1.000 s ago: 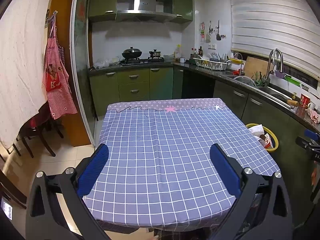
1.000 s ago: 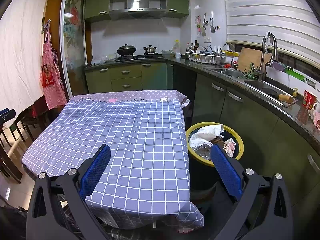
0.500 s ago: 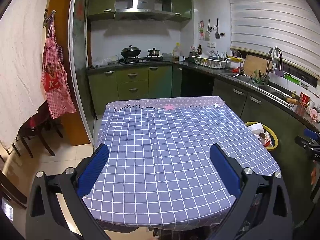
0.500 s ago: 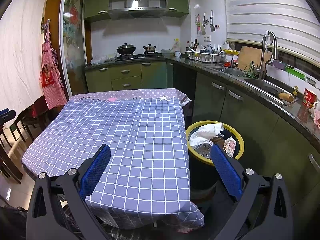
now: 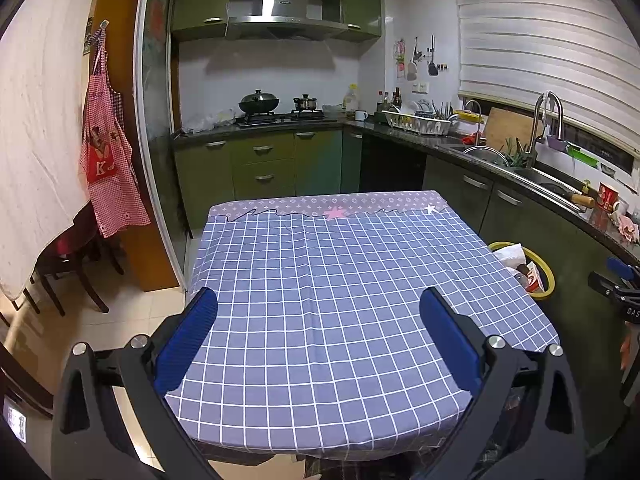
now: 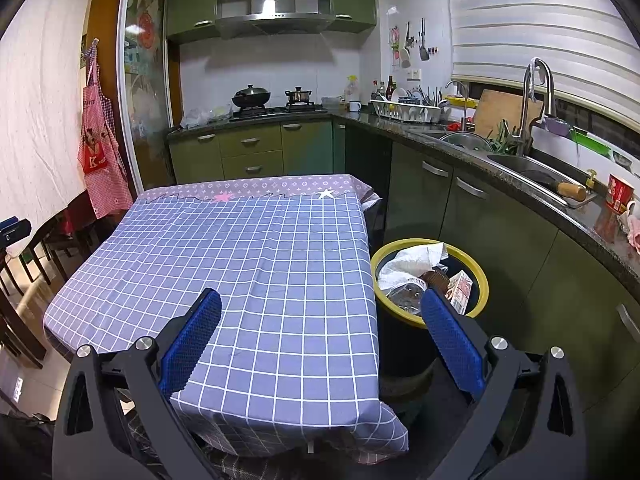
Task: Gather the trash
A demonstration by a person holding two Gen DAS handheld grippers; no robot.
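We face a kitchen lined with green cabinets (image 5: 256,160), a dark worktop (image 6: 480,152) running along the back wall and down the right side. In the middle stands our counter (image 5: 320,280), draped in a purple cloth with a white grid and a patterned band at its far edge; its top is bare in both views. A red checked apron (image 5: 106,160) hangs on the wall to the left, with dark chairs (image 5: 68,272) below it.

On the floor just beside the counter's right edge, between it and the lower cabinets, sits a black trash bin (image 6: 430,280) with a yellow rim. Inside it we see the trash: crumpled white paper (image 6: 412,262), a clear plastic bottle (image 6: 404,296) and a small red-and-white carton (image 6: 460,286).

Our left tool (image 5: 320,308) is held over the near part of the counter, its blue pads spread wide with nothing between them. Our right tool (image 6: 320,304) is held over the counter's near right corner, equally wide and empty, with its right pad (image 6: 452,340) overlapping the bin's rim in the picture.

On the far worktop we make out a wok (image 6: 251,96), a small pot (image 6: 298,95) and a dish rack (image 6: 406,112); a sink faucet (image 6: 536,100) rises at right.
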